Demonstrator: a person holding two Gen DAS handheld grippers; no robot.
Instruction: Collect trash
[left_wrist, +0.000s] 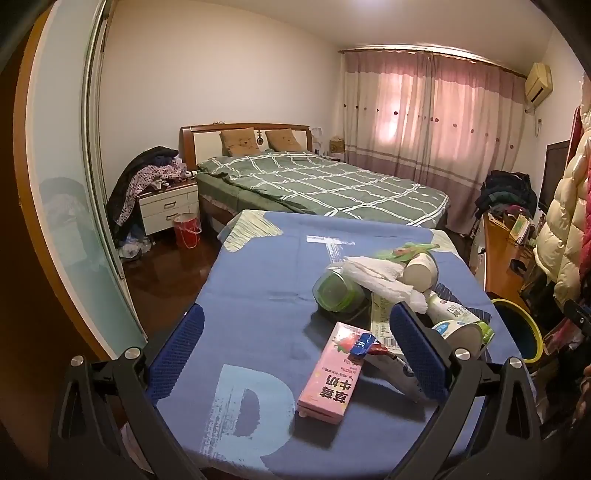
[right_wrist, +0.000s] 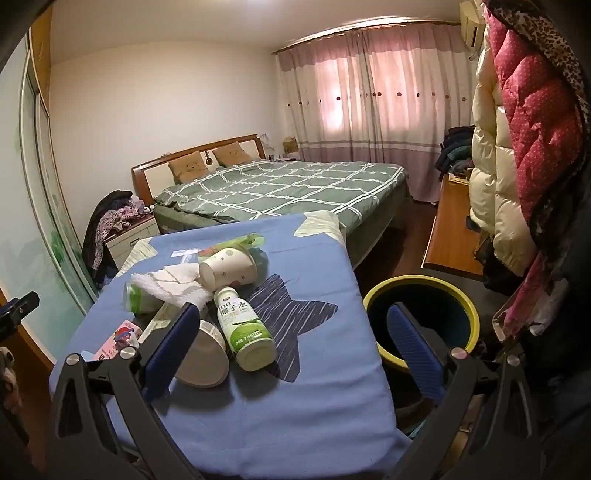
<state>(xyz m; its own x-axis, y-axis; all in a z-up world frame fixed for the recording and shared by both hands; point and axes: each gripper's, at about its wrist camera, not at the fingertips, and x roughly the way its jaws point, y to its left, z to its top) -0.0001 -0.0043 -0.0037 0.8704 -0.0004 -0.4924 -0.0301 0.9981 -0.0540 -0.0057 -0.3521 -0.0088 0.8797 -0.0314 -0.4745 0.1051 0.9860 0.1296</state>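
Blue cloth (left_wrist: 258, 288) covers the table in a bedroom, with the trash heaped on it. Nearest, the left gripper (left_wrist: 295, 354) hangs with its jaws wide apart and empty; the pink milk carton (left_wrist: 328, 373) lies flat between them, closer to the right finger. The right gripper (right_wrist: 291, 350) is likewise spread and holds nothing; the coconut water bottle (right_wrist: 243, 328) lies on its side between its fingers, nearer the left one, an overturned white cup (right_wrist: 203, 360) touching it. Right of the table stands a yellow-rimmed bin (right_wrist: 421, 321). Farther off lie a crumpled tissue (right_wrist: 170, 284) and a paper cup (right_wrist: 229, 269). Beyond is the bed (right_wrist: 280, 188).
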